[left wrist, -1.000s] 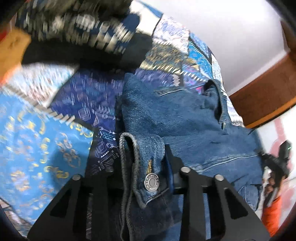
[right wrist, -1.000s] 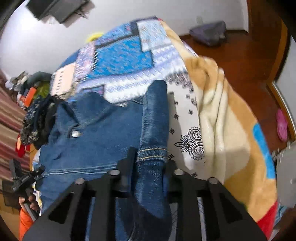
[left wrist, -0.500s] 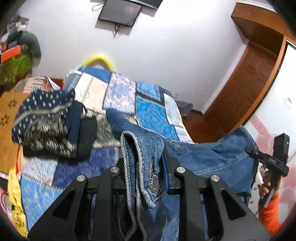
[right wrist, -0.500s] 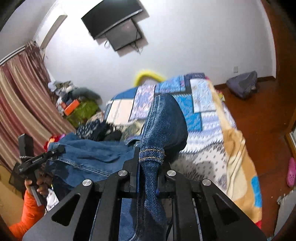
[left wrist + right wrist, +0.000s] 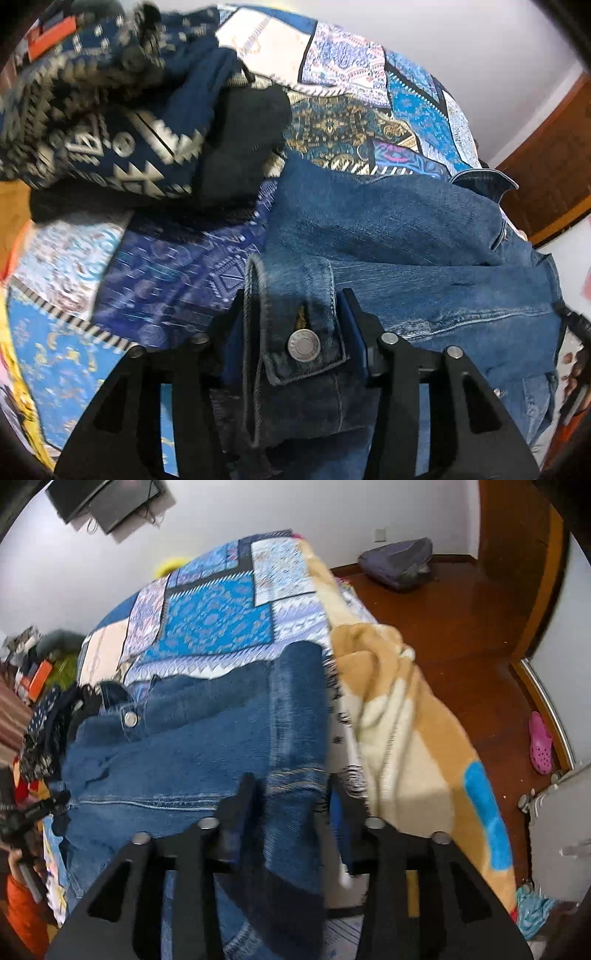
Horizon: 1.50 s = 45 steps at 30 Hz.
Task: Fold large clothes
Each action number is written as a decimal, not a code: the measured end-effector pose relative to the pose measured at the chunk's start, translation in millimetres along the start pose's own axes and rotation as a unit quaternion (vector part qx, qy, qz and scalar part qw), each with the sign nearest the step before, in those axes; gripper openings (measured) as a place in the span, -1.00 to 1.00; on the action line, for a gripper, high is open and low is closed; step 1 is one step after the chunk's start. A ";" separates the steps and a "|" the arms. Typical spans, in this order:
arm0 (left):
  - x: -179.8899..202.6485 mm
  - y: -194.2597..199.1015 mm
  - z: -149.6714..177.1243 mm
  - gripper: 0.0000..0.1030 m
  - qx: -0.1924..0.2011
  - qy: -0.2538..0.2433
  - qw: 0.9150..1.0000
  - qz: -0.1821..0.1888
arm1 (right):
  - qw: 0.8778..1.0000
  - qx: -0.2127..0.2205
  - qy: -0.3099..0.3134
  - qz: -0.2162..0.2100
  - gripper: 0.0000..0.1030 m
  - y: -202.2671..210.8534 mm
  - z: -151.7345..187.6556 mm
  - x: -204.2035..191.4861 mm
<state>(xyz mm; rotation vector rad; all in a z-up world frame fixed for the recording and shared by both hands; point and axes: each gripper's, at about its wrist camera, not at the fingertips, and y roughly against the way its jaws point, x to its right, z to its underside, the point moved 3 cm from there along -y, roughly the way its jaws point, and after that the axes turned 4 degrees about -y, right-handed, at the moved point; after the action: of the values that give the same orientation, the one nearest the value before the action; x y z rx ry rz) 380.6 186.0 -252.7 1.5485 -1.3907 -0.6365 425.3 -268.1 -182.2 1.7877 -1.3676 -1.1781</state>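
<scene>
1. Left claw (image 5: pixel 295 332) first: we have it around a buttoned cuff (image 5: pixel 303 332) of the denim jacket (image 5: pixel 406 229), and its jaws have just been opening. The cuff sits between them with slack on the left side, so we judge the grip released, not pressing.

2. We read this as a put-down: the jacket lies spread on the bed's patchwork quilt (image 5: pixel 369 74), its collar toward the far edge, and the cuff has been brought down onto the body so that the sleeve folds inward.

3. Beside the jacket, to the left in the left wrist view, a pile of dark patterned clothes (image 5: pixel 110 129) rests on the quilt, apart from our work.

4. Right claw (image 5: pixel 291 812): its jaws have also just been opening, with the other sleeve (image 5: pixel 299 709) between them; a clear gap shows beside the cloth on the right, so it is let go.

5. That sleeve lies straight along the jacket's right edge, next to a tan blanket (image 5: pixel 406 720).

6. Half a second ago both cuffs were lifted high with the wall and television in sight; now both claws point down at the bed and the denim is laid flat.
</scene>
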 end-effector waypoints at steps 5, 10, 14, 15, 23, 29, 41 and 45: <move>10.9 35.8 -0.9 -0.08 0.039 -0.049 0.997 -0.048 | 0.999 0.019 0.032 0.018 -0.25 31.4 2.3 -6.5; 20.3 81.0 10.6 0.05 0.081 -0.095 0.989 -0.074 | 0.993 0.043 0.103 0.032 -0.20 59.9 16.2 -23.0; 19.0 101.2 33.0 0.16 0.082 -0.093 0.990 -0.060 | 0.983 0.071 0.164 0.039 0.22 85.3 42.6 -35.6; 17.8 102.2 39.1 0.17 0.080 -0.092 0.991 -0.057 | 0.982 0.076 0.170 0.039 0.24 89.7 49.7 -36.4; 3.4 78.5 109.3 0.17 0.018 -0.090 0.995 -0.037 | 0.987 0.038 0.154 0.020 0.24 93.6 106.9 -23.0; -16.7 47.0 163.4 0.18 -0.039 -0.039 0.998 0.005 | 0.994 -0.042 0.098 0.004 0.24 63.1 159.0 1.5; -3.9 62.6 196.9 0.17 -0.059 0.019 0.987 0.145 | 0.995 -0.026 0.094 0.005 -0.12 57.1 171.0 -8.3; 19.2 77.0 194.4 -0.66 -0.040 -0.027 0.988 0.143 | 0.993 -0.035 0.115 -0.016 -0.72 59.4 181.2 -26.9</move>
<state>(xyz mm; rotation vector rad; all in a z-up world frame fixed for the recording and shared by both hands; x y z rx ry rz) 182.9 116.5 -265.9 1.2446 -1.5728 -0.5539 234.6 -249.6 -202.1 1.8360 -1.1555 -0.9892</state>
